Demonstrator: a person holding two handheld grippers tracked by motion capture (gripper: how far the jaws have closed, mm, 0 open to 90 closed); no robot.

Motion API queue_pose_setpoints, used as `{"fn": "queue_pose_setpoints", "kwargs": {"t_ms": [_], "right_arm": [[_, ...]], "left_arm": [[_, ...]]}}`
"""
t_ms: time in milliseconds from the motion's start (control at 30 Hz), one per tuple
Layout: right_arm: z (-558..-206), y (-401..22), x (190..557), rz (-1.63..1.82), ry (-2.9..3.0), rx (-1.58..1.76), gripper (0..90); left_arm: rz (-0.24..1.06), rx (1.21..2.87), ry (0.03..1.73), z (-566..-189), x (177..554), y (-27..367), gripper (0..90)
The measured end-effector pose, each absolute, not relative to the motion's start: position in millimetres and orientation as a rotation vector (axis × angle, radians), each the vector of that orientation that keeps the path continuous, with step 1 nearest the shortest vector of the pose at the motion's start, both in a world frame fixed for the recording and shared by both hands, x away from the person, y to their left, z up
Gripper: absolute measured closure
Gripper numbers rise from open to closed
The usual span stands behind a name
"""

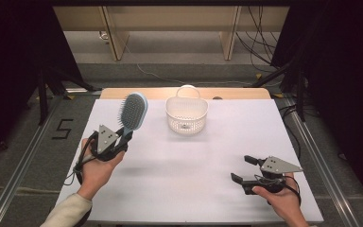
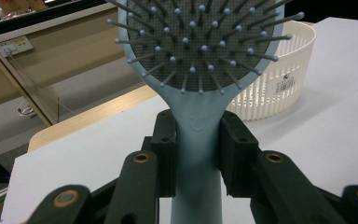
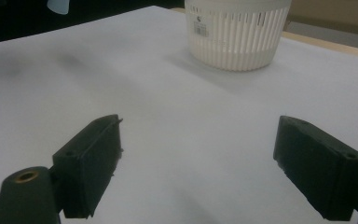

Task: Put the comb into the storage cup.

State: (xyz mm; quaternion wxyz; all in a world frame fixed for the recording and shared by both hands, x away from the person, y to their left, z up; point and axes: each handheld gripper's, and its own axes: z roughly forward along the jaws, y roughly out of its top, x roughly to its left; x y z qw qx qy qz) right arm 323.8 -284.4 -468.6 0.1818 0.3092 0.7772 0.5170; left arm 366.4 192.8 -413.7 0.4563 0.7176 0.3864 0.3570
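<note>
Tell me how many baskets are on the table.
1. The white basket stands at the far middle of the table, right of the hairbrush held upright in the left gripper. No others visible.

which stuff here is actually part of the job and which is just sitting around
In the job:
- hairbrush, held upright by its handle
- left tool, shut on the hairbrush
- white basket, the likely place for it

Just there:
- right tool, open and holding nothing
- white table
- cables on the floor
</note>
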Motion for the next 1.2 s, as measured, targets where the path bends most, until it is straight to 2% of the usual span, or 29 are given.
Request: {"fn": "queue_pose_setpoints", "kwargs": {"t_ms": [1200], "right_arm": [[-468.4,-284.3,323.5,1.462,2.195,0.872,15.8]], "left_arm": [[0.870,1.763,0.936,-409.7,372.0,182.4,70.0]]}}
